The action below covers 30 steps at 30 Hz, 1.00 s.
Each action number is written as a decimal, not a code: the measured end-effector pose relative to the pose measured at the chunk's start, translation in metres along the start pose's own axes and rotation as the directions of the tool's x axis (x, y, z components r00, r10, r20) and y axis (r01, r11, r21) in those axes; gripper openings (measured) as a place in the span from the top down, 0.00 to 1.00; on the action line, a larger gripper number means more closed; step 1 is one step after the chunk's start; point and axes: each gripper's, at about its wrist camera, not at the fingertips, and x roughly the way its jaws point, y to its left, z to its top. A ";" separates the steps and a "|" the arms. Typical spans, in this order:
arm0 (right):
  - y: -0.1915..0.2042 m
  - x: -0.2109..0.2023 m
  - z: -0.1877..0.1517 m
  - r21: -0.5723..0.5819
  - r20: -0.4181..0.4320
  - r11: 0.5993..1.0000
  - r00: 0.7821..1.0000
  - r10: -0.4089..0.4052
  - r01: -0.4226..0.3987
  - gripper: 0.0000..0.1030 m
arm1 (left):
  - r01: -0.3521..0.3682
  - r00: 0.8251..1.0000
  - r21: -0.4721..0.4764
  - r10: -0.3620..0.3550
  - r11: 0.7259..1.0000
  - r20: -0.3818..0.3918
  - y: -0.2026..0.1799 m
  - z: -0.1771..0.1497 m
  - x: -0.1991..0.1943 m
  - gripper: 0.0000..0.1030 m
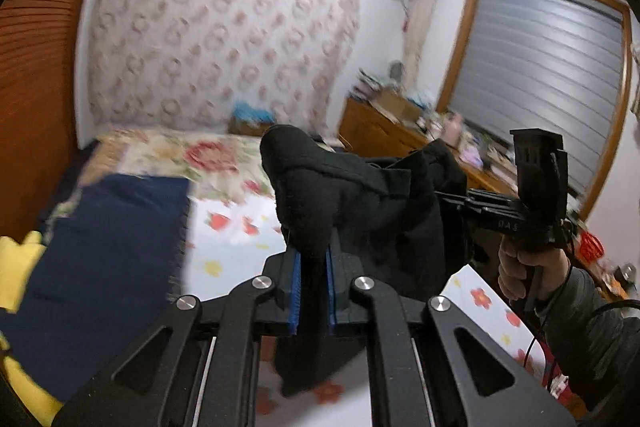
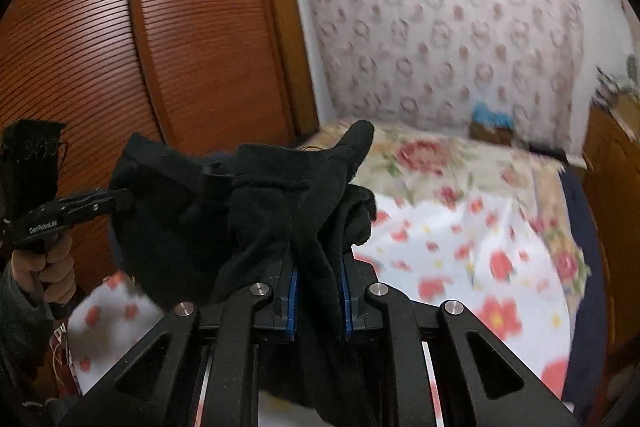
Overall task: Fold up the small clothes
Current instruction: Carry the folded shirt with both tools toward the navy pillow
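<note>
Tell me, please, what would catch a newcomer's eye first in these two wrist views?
First, the black garment held up in the air over the bed, clamped in the left gripper and in the right gripper. Behind it lies the flowered bedsheet, with a dark blue cloth spread on the sheet's left part in the left wrist view. The slatted wooden wardrobe fills the left of the right wrist view.

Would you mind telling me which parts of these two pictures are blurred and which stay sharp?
Left wrist view: the wallpaper and floral bedsheet smear with motion blur, while the left gripper and black garment stay sharp. Right wrist view: bedsheet blurred, right gripper crisp, wardrobe bowed by the fisheye.
</note>
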 end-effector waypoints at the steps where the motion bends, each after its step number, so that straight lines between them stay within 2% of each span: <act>1: 0.004 0.004 0.008 -0.017 0.006 1.000 1.000 0.009 -0.009 0.84 | -0.016 1.000 -0.005 0.016 1.000 0.014 0.007 0.001 -0.007 0.90; 6: 0.030 0.048 0.051 -0.136 0.002 0.989 0.998 0.059 -0.058 0.84 | -0.115 0.991 -0.038 0.117 0.993 0.069 0.043 0.001 -0.039 0.90; 10: 0.053 0.092 0.083 -0.211 -0.030 0.972 0.995 0.095 -0.099 0.84 | -0.185 0.977 -0.108 0.195 0.977 0.091 0.078 -0.017 -0.056 0.90; 18: 0.099 0.201 0.133 -0.349 -0.126 0.924 0.985 0.120 -0.158 0.84 | -0.250 0.955 -0.282 0.283 0.926 0.083 0.135 -0.069 -0.066 0.91; 22: 0.114 0.248 0.145 -0.386 -0.162 0.908 0.981 0.109 -0.165 0.84 | -0.279 0.948 -0.317 0.314 0.906 0.061 0.149 -0.082 -0.062 0.91; 25: 0.116 0.272 0.148 -0.375 -0.189 0.912 0.977 0.098 -0.164 0.83 | -0.312 0.939 -0.318 0.342 0.896 0.044 0.150 -0.088 -0.060 0.91; 28: 0.117 0.287 0.154 -0.348 -0.205 0.926 0.976 0.077 -0.146 0.74 | -0.339 0.931 -0.304 0.364 0.890 0.026 0.152 -0.087 -0.058 0.91; 30: 0.116 0.288 0.161 -0.328 -0.171 0.943 0.985 0.005 -0.062 0.61 | -0.345 0.930 -0.296 0.366 0.891 0.018 0.152 -0.087 -0.056 0.90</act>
